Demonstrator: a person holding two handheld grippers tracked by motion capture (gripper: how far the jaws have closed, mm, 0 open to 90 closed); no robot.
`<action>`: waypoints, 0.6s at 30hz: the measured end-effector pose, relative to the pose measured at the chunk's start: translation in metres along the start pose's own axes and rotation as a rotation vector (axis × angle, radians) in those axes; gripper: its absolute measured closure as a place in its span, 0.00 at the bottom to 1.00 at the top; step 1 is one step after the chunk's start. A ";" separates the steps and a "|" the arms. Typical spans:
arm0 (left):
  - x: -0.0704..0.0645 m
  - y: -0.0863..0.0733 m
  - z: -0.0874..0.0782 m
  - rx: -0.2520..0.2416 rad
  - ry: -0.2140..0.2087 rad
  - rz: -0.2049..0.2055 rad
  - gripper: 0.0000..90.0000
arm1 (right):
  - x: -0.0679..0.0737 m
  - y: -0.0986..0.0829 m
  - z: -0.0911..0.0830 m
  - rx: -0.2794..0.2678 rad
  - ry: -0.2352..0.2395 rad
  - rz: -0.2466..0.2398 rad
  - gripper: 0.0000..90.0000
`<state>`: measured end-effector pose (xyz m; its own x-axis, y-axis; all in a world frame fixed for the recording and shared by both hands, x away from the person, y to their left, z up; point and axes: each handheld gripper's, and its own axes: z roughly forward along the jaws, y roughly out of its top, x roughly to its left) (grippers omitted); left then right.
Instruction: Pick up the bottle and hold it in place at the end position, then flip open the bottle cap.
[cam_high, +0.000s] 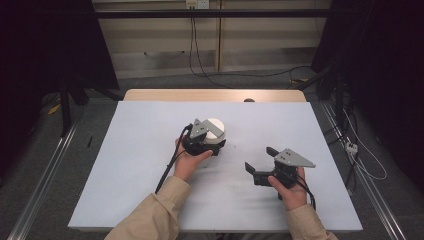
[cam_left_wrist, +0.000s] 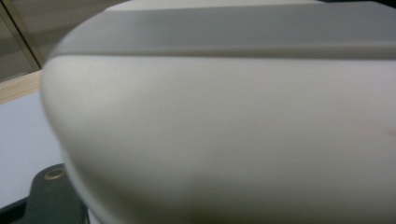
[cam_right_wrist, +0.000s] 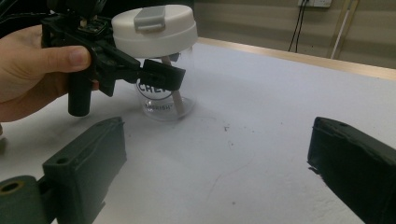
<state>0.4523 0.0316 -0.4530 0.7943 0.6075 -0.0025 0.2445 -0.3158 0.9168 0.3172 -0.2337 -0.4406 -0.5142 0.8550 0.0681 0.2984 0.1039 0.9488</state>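
- My 2 hands each hold 1 gripper over 1 white table.
- My right gripper hovers nearest me, its 2 jaws spread wide with nothing between them.
- Farther out, my left gripper sits at 1 clear jar under its white lid; I cannot tell whether the jaws clamp it.
- The jar stands upright near the table's middle.
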 end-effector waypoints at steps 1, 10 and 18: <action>0.000 0.000 0.000 0.000 0.000 0.000 0.20 | 0.000 0.001 0.001 0.003 0.000 0.001 0.05; 0.000 0.000 -0.001 0.004 -0.003 0.002 0.20 | 0.001 0.008 0.013 0.019 0.003 0.002 0.05; 0.000 0.000 -0.002 0.010 -0.005 0.003 0.20 | 0.006 0.017 0.022 0.021 0.010 -0.008 0.05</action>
<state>0.4510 0.0332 -0.4516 0.7981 0.6025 -0.0015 0.2475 -0.3255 0.9126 0.3368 -0.2158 -0.4313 -0.5251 0.8487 0.0636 0.3106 0.1215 0.9428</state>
